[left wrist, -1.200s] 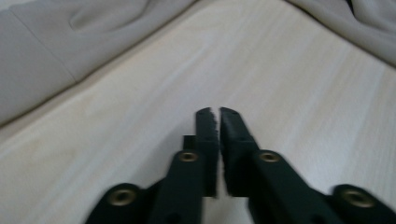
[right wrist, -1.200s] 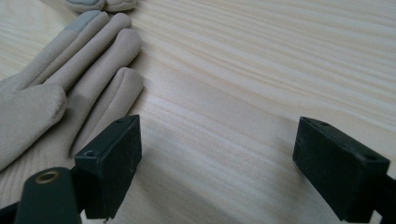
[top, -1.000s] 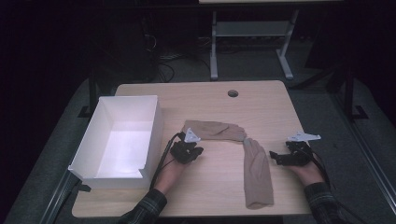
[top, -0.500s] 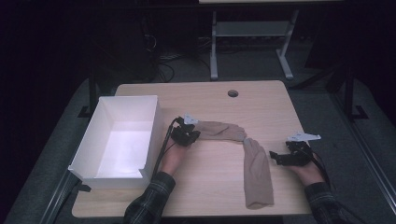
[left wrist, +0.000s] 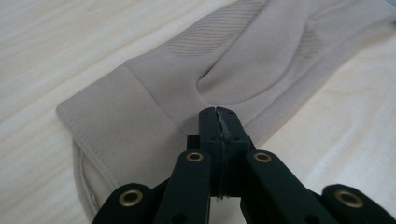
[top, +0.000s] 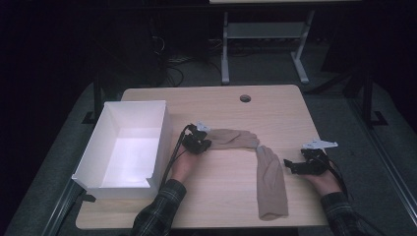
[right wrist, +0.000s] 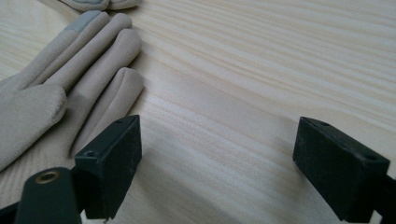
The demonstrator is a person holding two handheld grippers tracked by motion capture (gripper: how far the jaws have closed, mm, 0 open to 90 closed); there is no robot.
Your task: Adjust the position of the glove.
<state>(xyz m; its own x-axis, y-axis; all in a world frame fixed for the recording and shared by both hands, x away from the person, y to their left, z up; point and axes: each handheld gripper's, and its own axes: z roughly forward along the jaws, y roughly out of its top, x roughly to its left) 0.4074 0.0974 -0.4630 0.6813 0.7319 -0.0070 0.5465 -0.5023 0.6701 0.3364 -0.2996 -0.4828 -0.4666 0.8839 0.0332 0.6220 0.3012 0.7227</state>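
1. On the wooden table (top: 211, 196) I see two beige gloves that form a corner: the far glove (top: 233, 139) lies across, and the near glove (top: 271, 182) points toward the person.
2. The left gripper (top: 202, 143) is at the cuff end of the far glove. In the left gripper view its jaws are pressed fully together above the cuff (left wrist: 116, 121). I cannot tell if any fabric is pinched between them; the tips seem to rest on or just above the cloth.
3. The right gripper (top: 291, 167) sits just beside the near glove, on its right side. In the right gripper view its jaws stand wide apart with only bare table between them, and the glove's fingers (right wrist: 100, 51) lie next to the left jaw, not inside the gap. It holds nothing.
4. A white box (top: 93, 162) stands open at the left side of the table, near the left hand (top: 183, 167) but apart from both gloves.
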